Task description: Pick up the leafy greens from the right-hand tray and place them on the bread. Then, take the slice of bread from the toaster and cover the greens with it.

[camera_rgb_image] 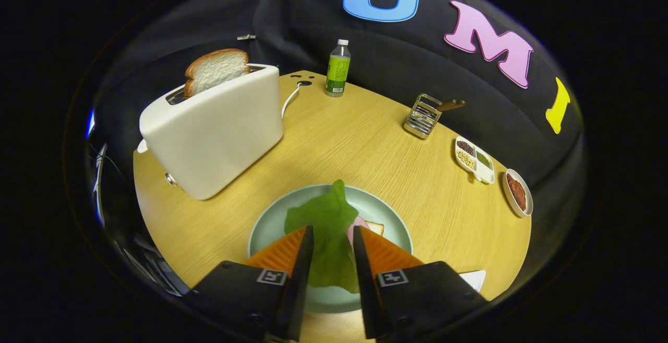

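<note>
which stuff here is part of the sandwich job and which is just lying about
Job: leafy greens between the gripper fingers, touching both; green plate; bread on it; toaster; bread slice in it.
Lying about: bottle, wire rack, divided bean dish, small red-filled dish.

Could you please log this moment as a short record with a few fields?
gripper: gripper fingers either side of the leafy greens, grip not certain
greens: over the green plate, covering most of the bread
toaster: white toaster beyond the plate, bread slice sticking up from its slot
table: bottle, wire rack, divided dish
</note>
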Demonstrator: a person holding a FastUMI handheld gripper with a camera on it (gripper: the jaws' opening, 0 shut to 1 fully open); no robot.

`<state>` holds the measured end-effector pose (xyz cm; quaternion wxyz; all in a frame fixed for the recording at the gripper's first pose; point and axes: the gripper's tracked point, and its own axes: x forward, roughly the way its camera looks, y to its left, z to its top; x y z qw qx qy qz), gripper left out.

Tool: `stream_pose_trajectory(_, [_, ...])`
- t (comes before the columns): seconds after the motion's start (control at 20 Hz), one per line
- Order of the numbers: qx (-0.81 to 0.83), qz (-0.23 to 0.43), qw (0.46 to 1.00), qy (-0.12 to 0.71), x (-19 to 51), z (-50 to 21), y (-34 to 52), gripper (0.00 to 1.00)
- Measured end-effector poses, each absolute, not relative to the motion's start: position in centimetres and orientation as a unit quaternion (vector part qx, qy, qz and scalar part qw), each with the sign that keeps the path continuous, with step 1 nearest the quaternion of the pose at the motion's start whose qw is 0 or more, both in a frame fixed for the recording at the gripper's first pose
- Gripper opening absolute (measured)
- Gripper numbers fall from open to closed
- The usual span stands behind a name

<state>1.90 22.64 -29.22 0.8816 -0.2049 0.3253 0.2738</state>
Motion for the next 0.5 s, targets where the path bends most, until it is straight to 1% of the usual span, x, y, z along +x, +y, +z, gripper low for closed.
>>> stream_pose_trajectory(0.1, [-0.205,0.278,0.879,0.329,1.8,-29.4,22.9,0.63])
stream_pose_trajectory(0.2, [-0.203,0.281,0.877,0.332,1.6,-29.5,23.1,0.72])
stream_pose_trajectory(0.3, [-0.199,0.279,0.878,0.334,1.4,-29.3,23.1,0.73])
stream_pose_trajectory(0.4, [-0.192,0.28,0.878,0.337,1.0,-29.0,23.2,0.78])
stream_pose_trajectory(0.5, [-0.183,0.283,0.878,0.339,0.6,-28.5,23.4,0.78])
